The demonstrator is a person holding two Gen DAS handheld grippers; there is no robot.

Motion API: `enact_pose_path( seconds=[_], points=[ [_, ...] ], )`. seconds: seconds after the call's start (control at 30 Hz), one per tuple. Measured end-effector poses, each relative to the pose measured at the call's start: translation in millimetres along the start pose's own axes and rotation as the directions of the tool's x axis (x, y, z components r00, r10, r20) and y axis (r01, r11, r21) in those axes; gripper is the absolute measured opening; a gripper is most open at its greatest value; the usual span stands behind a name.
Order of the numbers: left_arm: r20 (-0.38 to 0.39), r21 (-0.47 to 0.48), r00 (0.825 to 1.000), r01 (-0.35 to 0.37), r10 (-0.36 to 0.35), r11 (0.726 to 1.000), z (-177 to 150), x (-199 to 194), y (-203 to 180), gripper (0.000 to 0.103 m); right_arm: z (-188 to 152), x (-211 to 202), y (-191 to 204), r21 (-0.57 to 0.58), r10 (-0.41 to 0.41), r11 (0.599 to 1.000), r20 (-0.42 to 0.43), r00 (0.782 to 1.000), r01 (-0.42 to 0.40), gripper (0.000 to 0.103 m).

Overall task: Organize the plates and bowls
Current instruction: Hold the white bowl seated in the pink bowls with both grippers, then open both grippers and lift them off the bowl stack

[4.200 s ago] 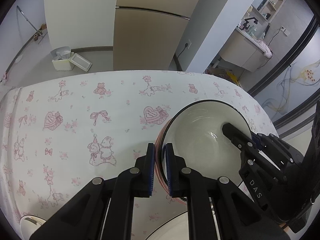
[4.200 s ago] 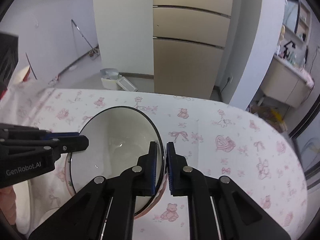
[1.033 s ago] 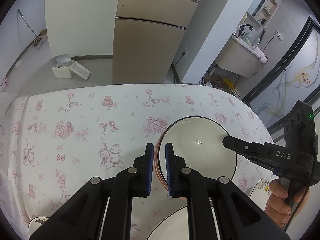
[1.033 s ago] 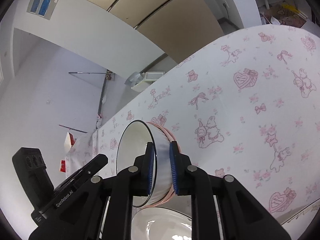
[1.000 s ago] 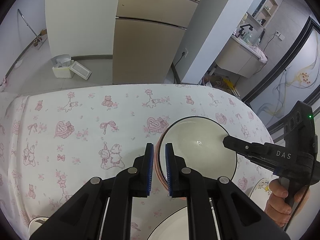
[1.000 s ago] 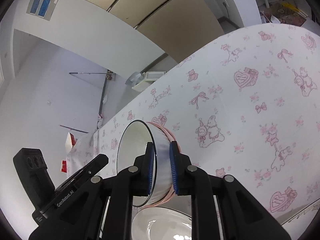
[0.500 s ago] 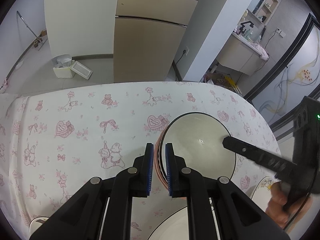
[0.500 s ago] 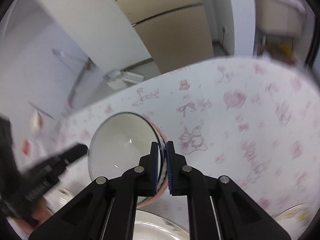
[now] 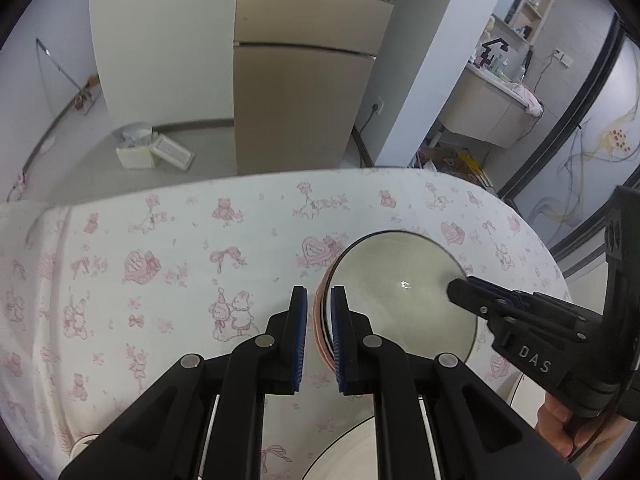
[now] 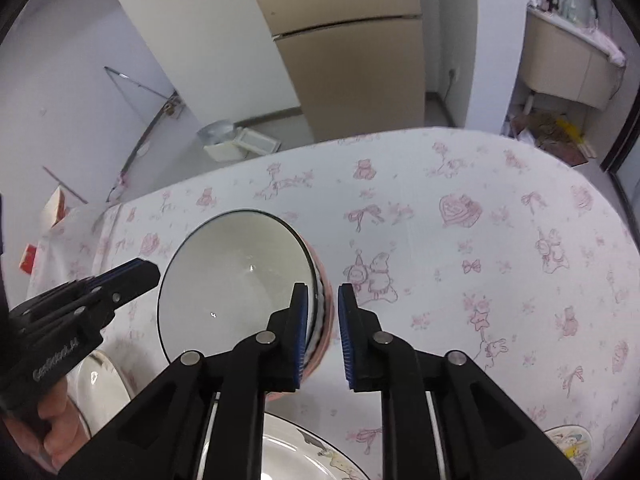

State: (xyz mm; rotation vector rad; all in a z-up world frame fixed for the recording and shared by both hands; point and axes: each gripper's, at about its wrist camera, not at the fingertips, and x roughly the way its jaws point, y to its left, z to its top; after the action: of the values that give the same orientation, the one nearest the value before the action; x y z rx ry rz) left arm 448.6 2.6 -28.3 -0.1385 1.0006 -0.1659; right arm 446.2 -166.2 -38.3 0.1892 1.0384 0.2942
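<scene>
Bowls now sit nested mid-worktop; I've slackened both grips since a moment ago. My left hand-held gripper and right hand-held gripper straddle opposite rims, parted, holding nothing. Stacking looks done.

A home: beige fridge, washbasin cabinet, table with teddy-print tablecloth.

Both the left gripper and the right gripper are matte black with silver screws; their jaws wear blue ribbed pads (white lettering marks each body). Bare skin shows on the hand.
</scene>
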Motion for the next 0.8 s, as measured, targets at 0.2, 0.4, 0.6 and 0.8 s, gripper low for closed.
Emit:
enact_pose_path(
  seconds=[0.2,0.4,0.6,0.8],
  points=[
    [0.091,0.027,0.996,-0.017,0.015,0.999,0,-37,-10,0.011,0,-39,9,-0.008,-0.005,1.000,0.115,0.993,0.006,0.030],
    [0.198,0.040,0.980,-0.005,-0.003,0.999,-2,-85,-20,0.012,-3,-97,19,-0.017,-0.015,1.000,0.282,0.959,0.020,0.039],
    [0.379,0.047,0.925,0.001,-0.019,0.999,-14,-147,-27,0.096,-15,-155,34,-0.037,-0.043,0.997,0.456,0.889,0.067,0.060],
    [0.499,0.037,0.866,-0.068,0.041,0.997,-28,-199,-38,0.096,-23,-199,40,-0.015,-0.056,0.997,0.596,0.801,0.080,0.098]
  ],
)
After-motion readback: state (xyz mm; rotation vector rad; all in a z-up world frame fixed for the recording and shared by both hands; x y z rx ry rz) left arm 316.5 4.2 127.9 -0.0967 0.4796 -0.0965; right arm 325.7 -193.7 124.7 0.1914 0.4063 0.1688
